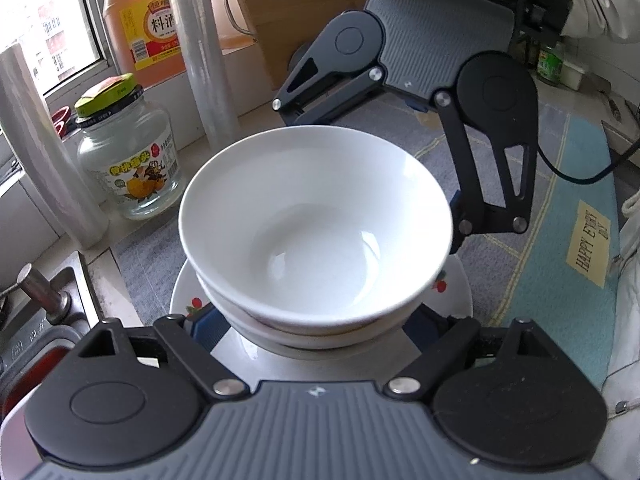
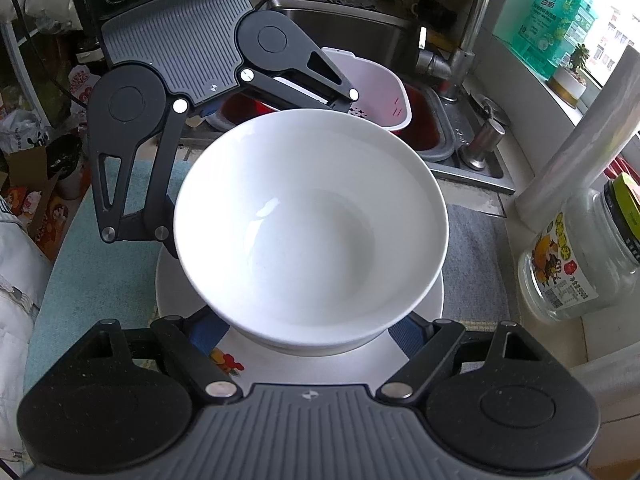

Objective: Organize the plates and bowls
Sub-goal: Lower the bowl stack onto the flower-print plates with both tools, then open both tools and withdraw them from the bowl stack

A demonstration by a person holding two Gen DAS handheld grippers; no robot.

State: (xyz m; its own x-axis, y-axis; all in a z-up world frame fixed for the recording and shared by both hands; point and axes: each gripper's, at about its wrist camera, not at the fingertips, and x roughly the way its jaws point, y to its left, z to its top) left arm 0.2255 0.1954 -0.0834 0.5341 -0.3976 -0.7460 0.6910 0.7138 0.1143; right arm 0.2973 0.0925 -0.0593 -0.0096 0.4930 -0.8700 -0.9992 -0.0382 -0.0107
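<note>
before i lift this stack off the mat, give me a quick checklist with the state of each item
1. Top bowl nested in the lower bowl: ok, though it sits a little tilted.
2. Bowls resting on the plate: ok, roughly centred.
3. Left hand-held gripper open around the stack: ok, blue pads on both sides, near the plate.
4. Right hand-held gripper open on the opposite side: ok.
5. Fingers actually touching the plate rim: cannot tell, the bowls hide the contact.
6. Side clearance: the glass jar stands apart from the plate: ok.
7. Top bowl empty: ok.
</note>
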